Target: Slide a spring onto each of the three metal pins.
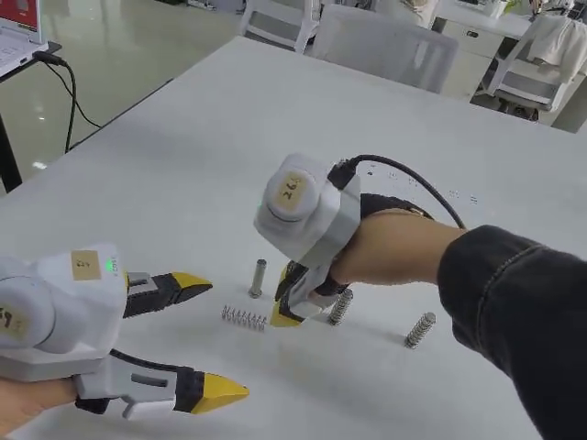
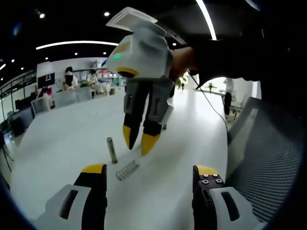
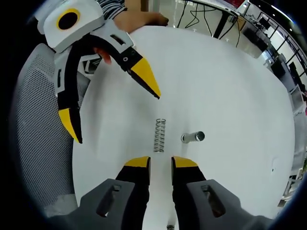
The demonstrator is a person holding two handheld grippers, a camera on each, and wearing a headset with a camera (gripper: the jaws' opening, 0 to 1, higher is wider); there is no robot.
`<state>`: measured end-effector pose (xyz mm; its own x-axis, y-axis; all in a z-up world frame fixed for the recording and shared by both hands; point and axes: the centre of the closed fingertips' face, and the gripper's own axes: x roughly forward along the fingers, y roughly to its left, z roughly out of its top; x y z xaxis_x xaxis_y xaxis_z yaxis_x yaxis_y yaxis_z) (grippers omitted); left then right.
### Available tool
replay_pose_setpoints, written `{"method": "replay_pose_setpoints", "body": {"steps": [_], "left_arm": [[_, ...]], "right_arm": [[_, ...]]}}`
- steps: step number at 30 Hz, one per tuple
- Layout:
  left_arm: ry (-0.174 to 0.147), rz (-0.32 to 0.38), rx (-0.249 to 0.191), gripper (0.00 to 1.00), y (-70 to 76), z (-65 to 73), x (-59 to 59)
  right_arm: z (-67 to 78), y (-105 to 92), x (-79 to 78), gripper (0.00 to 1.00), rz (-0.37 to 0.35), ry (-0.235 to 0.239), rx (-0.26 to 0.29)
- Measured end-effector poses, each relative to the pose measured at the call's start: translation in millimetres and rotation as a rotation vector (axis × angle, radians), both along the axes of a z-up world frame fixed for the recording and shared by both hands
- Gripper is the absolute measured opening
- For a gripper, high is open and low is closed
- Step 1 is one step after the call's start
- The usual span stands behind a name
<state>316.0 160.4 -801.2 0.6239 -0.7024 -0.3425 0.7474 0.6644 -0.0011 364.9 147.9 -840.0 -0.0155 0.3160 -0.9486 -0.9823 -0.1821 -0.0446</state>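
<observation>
Our right tongs point(image 3: 160, 162) sit at the bottom centre of their own view, tips a narrow gap apart and holding nothing. The loose spring point(image 3: 159, 135) lies flat on the desk point(image 3: 230, 72) just ahead of them, with the bare pin point(image 3: 193, 137) just to its right. Our left tongs point(image 1: 211, 337), lower left in the head view, gape wide and empty. A second spring point(image 1: 341, 307) and a third spring point(image 1: 420, 330) stand right of centre (seemingly on their pins already). The risk we see is that closing on a round, flat-lying spring may roll or flick it away. It could also be pinched askew, then jam on the pin's top or knock the pin over.
</observation>
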Motion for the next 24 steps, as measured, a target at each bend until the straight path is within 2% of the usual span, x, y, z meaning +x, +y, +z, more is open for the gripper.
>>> {"method": "replay_pose_setpoints", "body": {"steps": [12,24], "left_arm": [[0.011,0.001,0.0,0.67,2.7,-1.5,0.0],[0.017,-0.001,0.002,0.66,4.1,-2.5,-0.2]], "right_arm": [[-15.8,9.8,-2.0,0.11,-0.026,0.034,0.015],[-26.6,9.8,-2.3,0.09,-0.03,0.031,0.0]]}}
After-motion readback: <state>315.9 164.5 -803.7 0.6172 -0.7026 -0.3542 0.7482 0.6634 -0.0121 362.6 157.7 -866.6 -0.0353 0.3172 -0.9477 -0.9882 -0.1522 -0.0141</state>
